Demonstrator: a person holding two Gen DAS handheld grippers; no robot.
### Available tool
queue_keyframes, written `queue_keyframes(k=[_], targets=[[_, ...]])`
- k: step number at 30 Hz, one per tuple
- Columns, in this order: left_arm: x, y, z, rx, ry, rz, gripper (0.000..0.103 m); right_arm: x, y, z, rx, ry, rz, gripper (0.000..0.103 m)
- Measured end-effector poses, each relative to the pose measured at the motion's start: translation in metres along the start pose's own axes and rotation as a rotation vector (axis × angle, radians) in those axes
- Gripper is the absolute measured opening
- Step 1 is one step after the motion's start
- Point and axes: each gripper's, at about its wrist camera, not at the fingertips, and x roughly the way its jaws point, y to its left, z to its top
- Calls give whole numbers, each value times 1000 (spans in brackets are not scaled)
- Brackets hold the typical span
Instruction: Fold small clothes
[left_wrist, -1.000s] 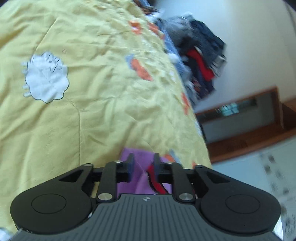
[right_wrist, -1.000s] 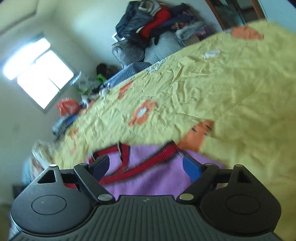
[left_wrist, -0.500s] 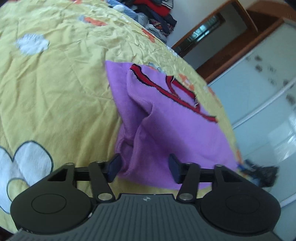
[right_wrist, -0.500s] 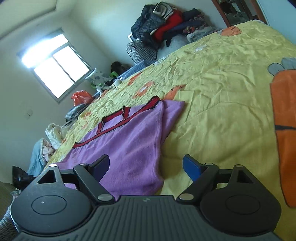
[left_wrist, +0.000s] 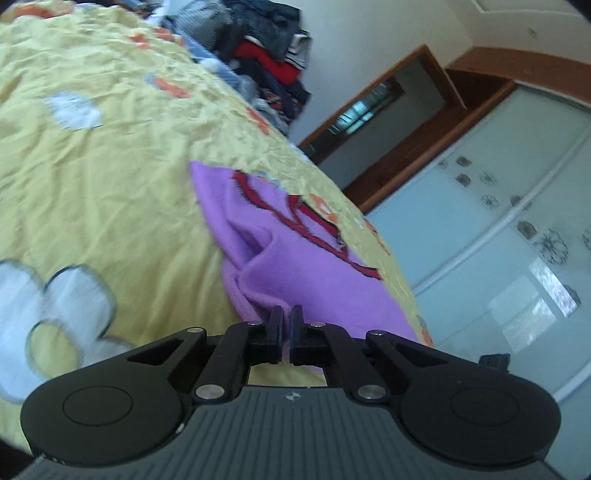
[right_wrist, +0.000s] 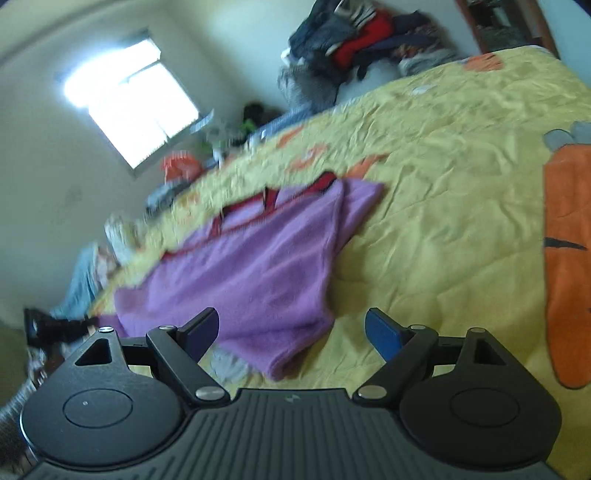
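In the left wrist view, my left gripper (left_wrist: 287, 314) has its jaws closed together, with almost no gap between them. They have just been closing, and they now pinch the near edge of the purple garment (left_wrist: 295, 273). A small ridge of the purple cloth stands up just ahead of the jaws. From there the garment lies away and to the right on the yellow bedsheet (left_wrist: 122, 192), and its red trim (left_wrist: 306, 218) is at the far end. Left of the jaws there is a white flower print (left_wrist: 55, 314) on the sheet. Far ahead I see a pile of clothes (left_wrist: 266, 59) against the wall, and on the right a wardrobe with glass doors (left_wrist: 517, 236).

In the right wrist view, my right gripper (right_wrist: 291, 334) has its jaws wide apart, and they hold nothing. The near corner of the purple garment (right_wrist: 258, 273) lies between the jaws, closer to the left one, but neither pad touches it. The rest of it spreads ahead and to the left on the yellow bedsheet (right_wrist: 443, 206). To the right of the jaws is an orange carrot print (right_wrist: 569, 258). A bright window (right_wrist: 129, 110) is far ahead on the left.
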Motion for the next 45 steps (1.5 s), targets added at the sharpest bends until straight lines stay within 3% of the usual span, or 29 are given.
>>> queue_keyframes(k=[4,5,7,8,10,12,13,15,17,19,20,24,26,28,30,34,35,36,38,39,40,41,42,43,45], targets=[[-6,12,4,-43,-6,27,0,14,16,-2,-59,63,-19,85],[-4,12,6,-45,0,33,0,15,19,-2,-65,70,-34,79],[4,9,8,-17,43,42,0,14,21,-3,-65,47,-33,65],[8,5,8,1,55,84,1,12,21,-4,-72,34,-29,44],[18,2,6,40,90,70,14,16,24,-6,-101,51,-80,24],[30,-4,5,64,126,76,62,19,24,-7,-102,61,-73,22],[34,-8,4,83,134,58,70,19,24,-6,-99,64,-75,21],[41,-19,4,129,135,86,103,17,29,-7,-127,50,-88,9],[50,-26,3,169,146,142,98,13,33,-8,-134,33,-82,7],[54,-27,-1,180,160,137,33,8,35,-9,-125,18,-47,7],[60,-28,-2,186,198,162,9,5,35,-7,-111,14,-10,7],[60,-29,7,216,227,151,9,-18,32,7,-43,-53,147,5],[55,-32,14,235,226,149,9,-32,39,18,-64,-72,179,5],[50,-35,19,278,230,170,9,-41,46,24,-131,-54,141,4],[48,-32,18,302,255,212,8,-38,47,19,-204,27,43,4],[37,-16,11,299,271,281,9,-26,29,-5,-222,180,-100,1],[32,-16,12,297,258,304,8,-28,25,-9,-211,179,-135,1],[24,-16,15,305,234,339,0,-33,18,-11,-167,159,-125,2],[14,-13,22,300,204,452,0,-43,11,-10,-101,99,-113,7],[6,-11,27,270,188,420,0,-47,10,-7,-80,53,-118,12],[-1,-15,30,244,159,360,0,-48,6,-4,-46,18,-110,36],[-5,-24,32,234,125,329,0,-45,1,0,-10,-1,-91,75],[-4,-33,33,221,112,289,0,-41,-1,2,8,-24,-74,92],[0,-41,35,203,110,229,7,-35,-1,3,20,-38,-59,92],[17,-59,34,198,99,169,46,-18,3,3,13,-10,-35,91]])
